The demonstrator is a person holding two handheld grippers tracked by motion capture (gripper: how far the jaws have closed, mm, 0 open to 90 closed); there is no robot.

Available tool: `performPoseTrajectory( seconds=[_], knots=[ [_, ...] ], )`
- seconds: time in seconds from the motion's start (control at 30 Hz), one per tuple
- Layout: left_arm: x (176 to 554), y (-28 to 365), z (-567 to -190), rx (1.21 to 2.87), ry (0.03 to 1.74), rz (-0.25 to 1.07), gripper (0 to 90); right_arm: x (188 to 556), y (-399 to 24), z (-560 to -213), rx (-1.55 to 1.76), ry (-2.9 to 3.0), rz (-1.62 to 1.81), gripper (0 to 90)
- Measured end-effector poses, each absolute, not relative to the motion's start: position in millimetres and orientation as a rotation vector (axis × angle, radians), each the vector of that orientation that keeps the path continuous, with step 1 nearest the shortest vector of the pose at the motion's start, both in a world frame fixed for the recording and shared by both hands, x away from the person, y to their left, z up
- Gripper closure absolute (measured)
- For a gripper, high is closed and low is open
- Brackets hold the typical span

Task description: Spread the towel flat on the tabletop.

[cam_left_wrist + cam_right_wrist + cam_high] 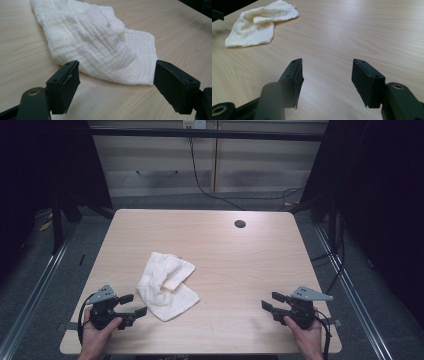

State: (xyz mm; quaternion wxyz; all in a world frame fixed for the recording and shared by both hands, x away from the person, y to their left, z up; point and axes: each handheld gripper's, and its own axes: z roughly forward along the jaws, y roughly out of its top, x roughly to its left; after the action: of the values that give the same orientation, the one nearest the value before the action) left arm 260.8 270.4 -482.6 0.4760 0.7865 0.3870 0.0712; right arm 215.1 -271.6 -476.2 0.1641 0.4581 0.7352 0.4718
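Note:
A crumpled white cloth (166, 285) lies left of the middle of the light wooden table (240, 260). My left gripper (134, 304) rests near the front left edge, open, its jaws pointing at the cloth's near corner and a short way from it. In the left gripper view the cloth (100, 45) lies just beyond the spread jaws of that gripper (116, 75), with nothing between them. My right gripper (270, 301) sits near the front right edge, open and empty, well apart from the cloth. The right gripper view has the cloth (257, 25) far off at the upper left, past that gripper (327, 72).
A round cable hole (240, 224) marks the table's far side. Behind the table stand pale cabinets (200, 160) with a black cable hanging down. Dark frame posts and floor rails (45, 270) flank the table.

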Motion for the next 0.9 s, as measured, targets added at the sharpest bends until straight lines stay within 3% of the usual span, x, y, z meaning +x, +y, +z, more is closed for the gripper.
performPoseTrajectory(
  seconds=[0.07, 0.17, 0.27, 0.63, 0.9],
  knots=[
    [261, 271, -483, 1.929, 0.947, 0.175, 20.7, 216, -272, -476, 1.308, 2.115, 1.336, 32.5],
    [262, 271, -483, 1.924, 0.956, 0.174, 20.7, 216, -273, -477, 1.298, 2.125, 1.342, 26.4],
    [263, 271, -483, 1.922, 0.964, 0.175, 20.8, 215, -273, -478, 1.304, 2.093, 1.325, 32.5],
    [265, 266, -478, 1.928, 0.942, 0.176, 21.7, 213, -277, -479, 1.304, 2.128, 1.363, 29.5],
    [279, 258, -466, 1.949, 0.924, 0.181, 27.8, 213, -274, -479, 1.300, 2.144, 1.363, 29.3]
  ],
)
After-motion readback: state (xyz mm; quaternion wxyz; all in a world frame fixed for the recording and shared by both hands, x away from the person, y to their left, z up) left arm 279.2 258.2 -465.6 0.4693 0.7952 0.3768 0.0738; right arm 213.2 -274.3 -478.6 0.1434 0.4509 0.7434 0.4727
